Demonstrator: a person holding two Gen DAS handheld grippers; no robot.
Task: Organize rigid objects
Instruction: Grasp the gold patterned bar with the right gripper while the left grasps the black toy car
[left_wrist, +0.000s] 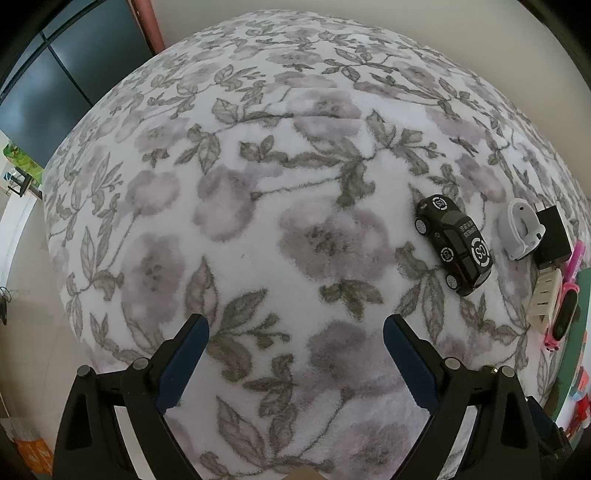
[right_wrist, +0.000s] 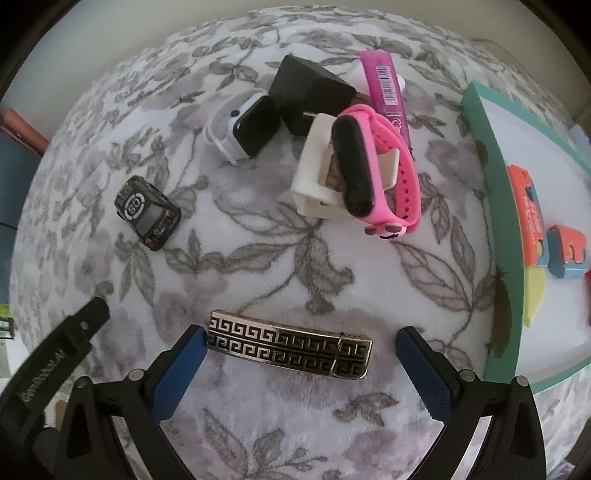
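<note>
My right gripper (right_wrist: 301, 336) is open, its jaws on either side of a gold and black patterned buckle (right_wrist: 290, 344) that lies on the floral blanket. Beyond it sit a pink band with a black face (right_wrist: 373, 170), a cream block (right_wrist: 317, 166), a white-strapped watch (right_wrist: 251, 123), a black adapter (right_wrist: 306, 92), a magenta stick (right_wrist: 386, 85) and a black toy car (right_wrist: 147, 212). My left gripper (left_wrist: 295, 328) is open and empty over bare blanket. The car (left_wrist: 454, 243), watch (left_wrist: 521, 229) and adapter (left_wrist: 552, 236) lie to its right.
A teal-framed white board (right_wrist: 495, 229) with coloured puzzle pieces (right_wrist: 528, 218) lies at the right edge of the blanket. The left gripper's outer side (right_wrist: 55, 365) shows at lower left in the right wrist view. The blanket (left_wrist: 258, 184) drops off to floor at the left.
</note>
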